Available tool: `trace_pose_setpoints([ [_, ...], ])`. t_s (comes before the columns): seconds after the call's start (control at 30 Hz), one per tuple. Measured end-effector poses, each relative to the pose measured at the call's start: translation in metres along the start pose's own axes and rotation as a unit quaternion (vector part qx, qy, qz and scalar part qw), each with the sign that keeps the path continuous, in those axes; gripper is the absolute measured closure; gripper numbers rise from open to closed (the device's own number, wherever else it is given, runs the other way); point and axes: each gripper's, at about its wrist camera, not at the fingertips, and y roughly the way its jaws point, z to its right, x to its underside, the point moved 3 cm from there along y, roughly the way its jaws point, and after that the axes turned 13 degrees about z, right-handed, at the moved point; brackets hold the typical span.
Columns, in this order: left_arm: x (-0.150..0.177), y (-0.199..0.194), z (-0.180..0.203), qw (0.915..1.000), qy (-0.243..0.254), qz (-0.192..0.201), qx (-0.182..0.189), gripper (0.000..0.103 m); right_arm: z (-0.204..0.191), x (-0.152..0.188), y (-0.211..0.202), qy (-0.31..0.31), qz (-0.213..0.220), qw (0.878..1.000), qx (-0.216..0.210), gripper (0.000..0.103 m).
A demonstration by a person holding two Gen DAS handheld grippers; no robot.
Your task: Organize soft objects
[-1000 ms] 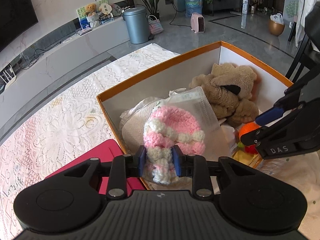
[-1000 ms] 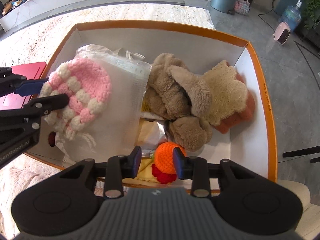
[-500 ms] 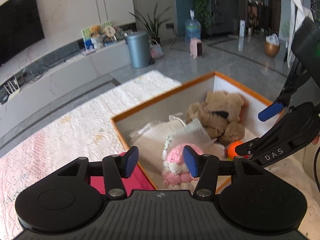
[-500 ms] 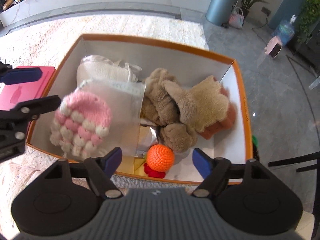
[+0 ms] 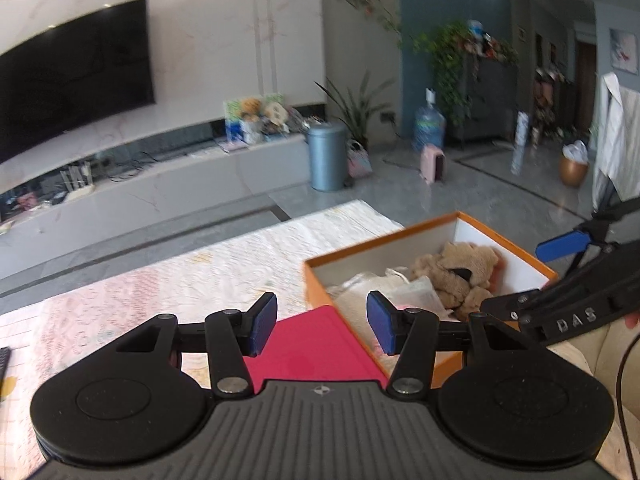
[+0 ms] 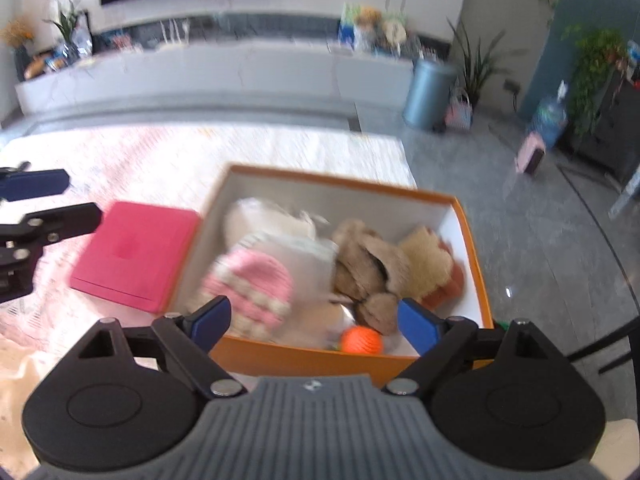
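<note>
— What are your grippers doing?

— Your left gripper (image 5: 322,330) hangs with its jaws spread and nothing between them, above the red flat box (image 6: 138,250). Your right gripper (image 6: 314,322) is spread wide too, empty, just short of the near wall of the orange box (image 6: 360,358).

— And the soft things?

— All inside that box. Nearest you lies the orange crocheted ball (image 6: 362,340). At the near left is the pink and white crocheted hat (image 6: 250,286), bumpy and striped, resting on a clear plastic bag (image 6: 308,258). Behind them sits a cream cloth bundle (image 6: 266,218); to the right the brown plush toy (image 6: 372,270) slumps against the far right corner.

— What's under it all?

— A lace tablecloth (image 5: 180,276).
</note>
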Motion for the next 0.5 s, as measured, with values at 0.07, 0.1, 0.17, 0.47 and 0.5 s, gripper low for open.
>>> trace_pose_setpoints([
  [0.07,0.001,-0.011,-0.008,0.9998,-0.010,0.008,-0.015,0.041,-0.015,0.000,-0.014,0.000,0.031,1.000,-0.005,0.014],
  [0.1,0.001,-0.018,-0.012,0.9994,-0.016,0.016,-0.025,0.041,-0.022,0.000,-0.020,0.000,0.044,0.999,-0.007,0.014],
  [0.17,0.004,-0.030,-0.019,0.9983,-0.025,0.030,-0.044,0.041,-0.035,0.002,-0.033,0.002,0.074,0.997,-0.004,0.014],
  [0.47,0.037,-0.070,-0.026,0.9893,-0.029,0.089,-0.112,0.044,-0.075,0.038,-0.077,0.055,0.170,0.982,0.053,0.012],
  [0.5,0.042,-0.073,-0.026,0.9871,-0.022,0.097,-0.125,0.044,-0.080,0.045,-0.083,0.064,0.178,0.980,0.060,0.011],
])
